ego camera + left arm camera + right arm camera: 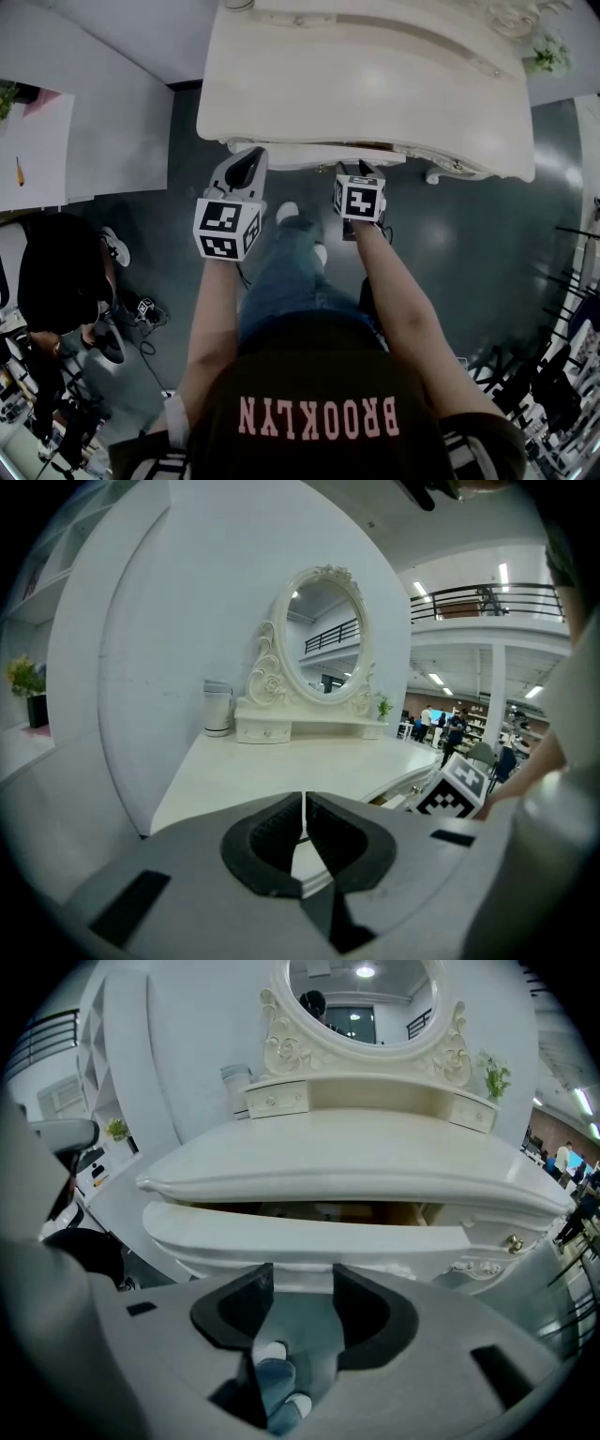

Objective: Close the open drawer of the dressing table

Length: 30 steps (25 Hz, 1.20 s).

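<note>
Close in, the right claw [302,1283] stands spread and empty, its tips right at the front of the white drawer [309,1227], which juts open beneath the dressing table [356,1162] worktop. The left claw [303,810] is pressed together near the worktop's front edge.

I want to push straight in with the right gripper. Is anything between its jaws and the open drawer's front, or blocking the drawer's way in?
Nothing visible. The right gripper, jaws apart, faces the drawer front directly; the gap under the tabletop shows nothing sticking up.
</note>
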Tool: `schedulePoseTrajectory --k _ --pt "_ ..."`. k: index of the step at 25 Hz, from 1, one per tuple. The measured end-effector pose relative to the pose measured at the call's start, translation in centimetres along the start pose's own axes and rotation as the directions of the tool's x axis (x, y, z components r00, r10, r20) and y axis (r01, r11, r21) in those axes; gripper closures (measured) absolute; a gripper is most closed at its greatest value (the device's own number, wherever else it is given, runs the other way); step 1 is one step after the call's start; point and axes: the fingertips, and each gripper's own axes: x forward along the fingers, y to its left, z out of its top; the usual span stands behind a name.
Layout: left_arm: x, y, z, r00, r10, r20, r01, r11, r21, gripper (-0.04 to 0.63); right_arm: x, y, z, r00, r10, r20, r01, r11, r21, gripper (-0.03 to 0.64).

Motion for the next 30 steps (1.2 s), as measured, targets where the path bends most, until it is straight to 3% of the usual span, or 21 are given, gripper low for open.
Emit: schedulePoseTrajectory --k 30 --pt "2.0 5.6 2.0 1.0 0.03 -0.008 -0.03 0.999 0.01 0.588 3.4 -0.7 5.0 0.998 -0.031 0.053 0.029 0.999 0.04 0.434"
